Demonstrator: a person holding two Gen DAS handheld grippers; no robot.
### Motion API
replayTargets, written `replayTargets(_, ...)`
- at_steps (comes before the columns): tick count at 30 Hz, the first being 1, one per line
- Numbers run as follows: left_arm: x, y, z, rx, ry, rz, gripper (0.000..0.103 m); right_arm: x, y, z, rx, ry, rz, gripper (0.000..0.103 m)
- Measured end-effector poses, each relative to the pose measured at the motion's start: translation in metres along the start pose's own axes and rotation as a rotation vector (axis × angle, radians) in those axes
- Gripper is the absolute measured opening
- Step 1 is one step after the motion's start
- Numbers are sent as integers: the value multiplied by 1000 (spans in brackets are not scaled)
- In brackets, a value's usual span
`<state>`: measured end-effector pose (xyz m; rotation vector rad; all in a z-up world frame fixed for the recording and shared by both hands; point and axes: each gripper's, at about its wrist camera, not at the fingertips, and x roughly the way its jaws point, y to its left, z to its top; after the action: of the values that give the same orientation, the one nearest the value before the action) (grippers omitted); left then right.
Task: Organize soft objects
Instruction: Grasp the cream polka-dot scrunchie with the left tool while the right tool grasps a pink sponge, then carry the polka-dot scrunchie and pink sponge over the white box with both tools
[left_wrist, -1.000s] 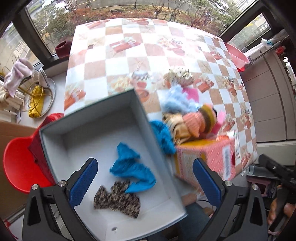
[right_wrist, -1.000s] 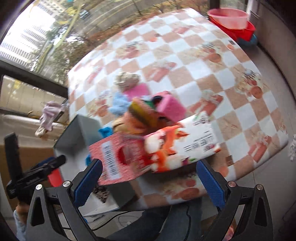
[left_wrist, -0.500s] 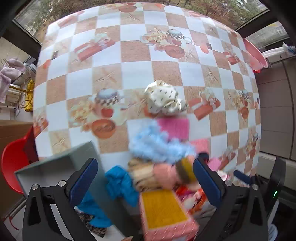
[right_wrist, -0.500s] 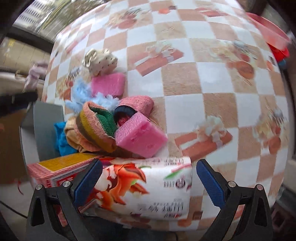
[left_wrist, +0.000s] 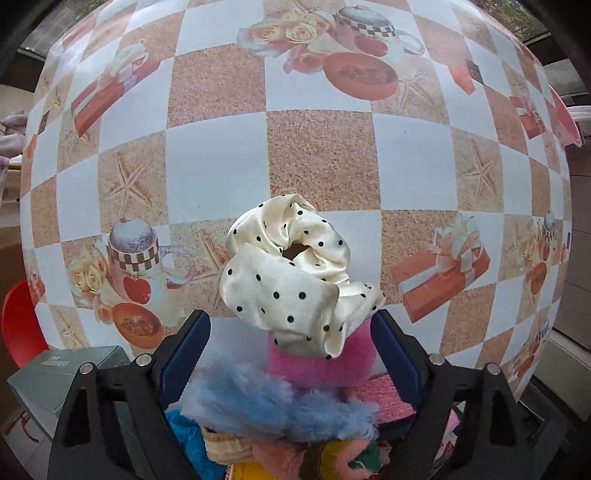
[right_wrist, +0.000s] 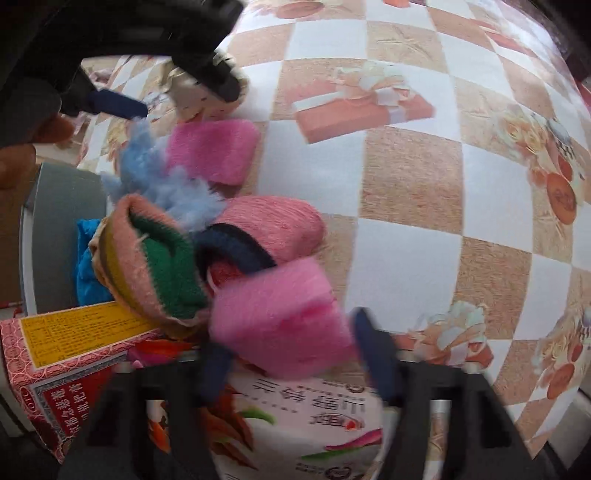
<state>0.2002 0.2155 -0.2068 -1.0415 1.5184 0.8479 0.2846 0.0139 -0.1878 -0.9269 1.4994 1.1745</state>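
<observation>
1. Now we look down on a checked tablecloth (left_wrist: 325, 155) with a heap of soft things at its near edge, seen from cameras on our two hand-held grippers.
2. Our left gripper (left_wrist: 290, 332) hangs over the far end of the heap. Its jaws have just been closing but stand apart; the white polka-dot scrunchie (left_wrist: 291, 273) lies just beyond the tips, slightly far of centre, with a pink fuzzy pad (left_wrist: 317, 362) under its near edge. We judge nothing is pinched yet.
3. Our right gripper (right_wrist: 290, 343) sits at the near end of the heap. Its jaws have just been closing around the pink sponge block (right_wrist: 280, 317), which lies between them, its long side running across the gap. The view is blurred, so we cannot tell whether the pads press on it.
4. Left of the heap stands a grey box (right_wrist: 55, 229), with a blue cloth (right_wrist: 86, 266) draped at its edge. We judge this to be the destination.
5. The left gripper is nearer the scrunchie; the right is nearer the sponge. Each needs a short push forward and down.
</observation>
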Motion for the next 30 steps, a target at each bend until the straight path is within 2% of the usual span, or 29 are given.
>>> replayTargets(3, 4, -1, 4, -5, -1, -6, 82, -10, -36, 2, 139, -30, 6, 55)
replayTargets(7, 7, -8, 10, 7, -12, 1, 76, -34, -106, 0, 370, -86, -6, 55)
replayTargets(9, 12, -11, 12, 7, 0, -9, 65, -43, -135, -5, 437, -101, -14, 55)
replayTargets(11, 14, -14, 13, 5, -7, -3, 61, -48, -154, -11, 465, -107, -31, 55)
replayTargets(13, 12, -21, 14, 46, -26, 7, 47, -49, -165, -16, 477, -105, -39, 55)
replayTargets(14, 10, -26, 13, 59, -35, 4, 34, -49, -169, -19, 489, -104, -38, 55)
replayTargets(15, 8, -29, 13, 72, -42, 2, 31, -49, -171, -21, 499, -105, -33, 55)
replayTargets(17, 0, -31, 12, 83, -65, -14, 29, -52, -180, -28, 514, -111, -23, 55)
replayTargets(23, -42, -39, -10, 141, -165, -54, 29, -67, -167, -37, 492, -137, 8, 55)
replayTargets(30, -87, -58, -69, 223, -248, -114, 29, -84, -144, -44, 481, -163, 56, 55)
